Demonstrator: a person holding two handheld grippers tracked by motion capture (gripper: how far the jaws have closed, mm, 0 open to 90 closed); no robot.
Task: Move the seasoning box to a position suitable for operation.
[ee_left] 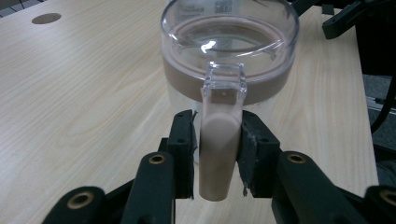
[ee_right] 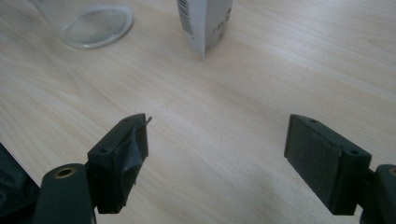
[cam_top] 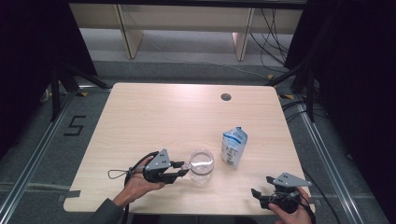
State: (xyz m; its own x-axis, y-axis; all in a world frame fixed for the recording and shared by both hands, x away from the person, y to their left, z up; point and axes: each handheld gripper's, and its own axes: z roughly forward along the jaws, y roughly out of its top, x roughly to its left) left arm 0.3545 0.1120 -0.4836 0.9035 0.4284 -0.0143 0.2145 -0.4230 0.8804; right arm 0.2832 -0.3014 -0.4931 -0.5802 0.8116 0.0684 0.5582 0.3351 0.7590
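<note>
A clear plastic jug [cam_top: 201, 164] with a beige band and a beige handle [ee_left: 218, 154] stands upright on the wooden table [cam_top: 163, 116] near its front edge. My left gripper [cam_top: 184, 169] reaches in from the left, its jaws on either side of the handle. In the left gripper view the right pad [ee_left: 254, 154] lies against the handle, while a thin gap shows at the left pad [ee_left: 184, 154]. My right gripper [cam_top: 261, 185] rests at the front right corner, wide open and with nothing in it [ee_right: 217, 140]. The jug's base [ee_right: 95, 25] appears far off in the right gripper view.
A small white and blue carton [cam_top: 234, 147] stands just right of the jug, and its lower part [ee_right: 205, 23] shows ahead of the right jaws. A round cable hole [cam_top: 226, 97] sits near the table's far edge. Bare tabletop stretches behind and to the left.
</note>
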